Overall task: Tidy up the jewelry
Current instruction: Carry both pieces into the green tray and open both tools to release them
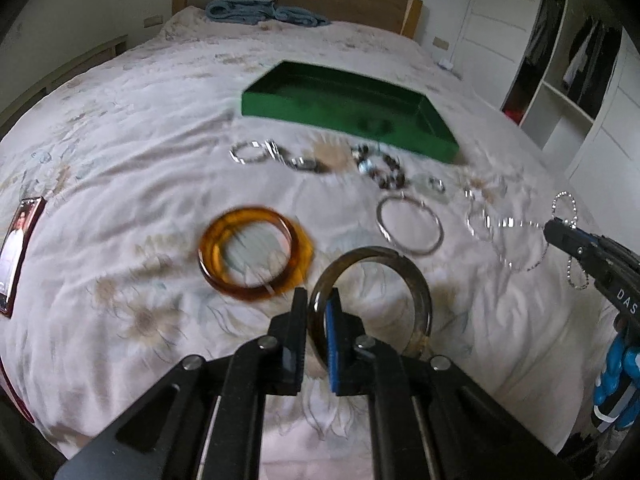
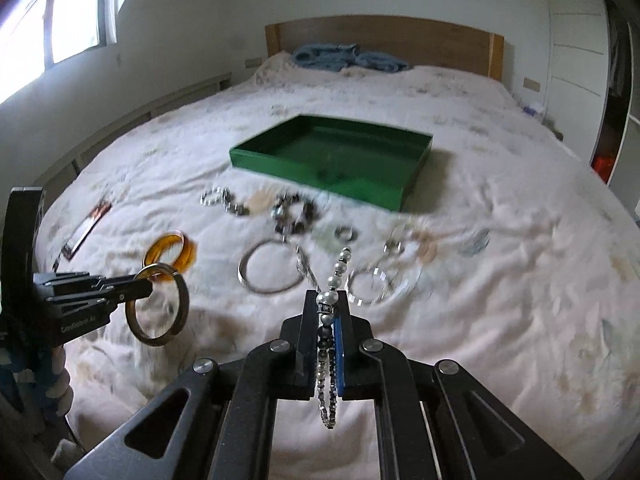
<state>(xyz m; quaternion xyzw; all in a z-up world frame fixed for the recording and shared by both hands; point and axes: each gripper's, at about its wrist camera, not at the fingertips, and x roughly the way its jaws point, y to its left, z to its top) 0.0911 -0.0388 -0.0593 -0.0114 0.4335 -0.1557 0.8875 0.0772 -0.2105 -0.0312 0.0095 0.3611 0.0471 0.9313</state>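
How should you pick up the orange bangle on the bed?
Probably by its near rim. The orange bangle lies flat on the bedspread, so come from above, one finger inside the hole and one outside, as the left gripper pinches the dark bangle.

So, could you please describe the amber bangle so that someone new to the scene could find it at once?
Start at the green tray on the bed, then come toward the cameras past the row of silvery jewelry. The amber bangle lies flat on the bedspread, left of the thin silver hoop. It is the only translucent orange piece, thick and glossy, where its neighbours are metal or beads.
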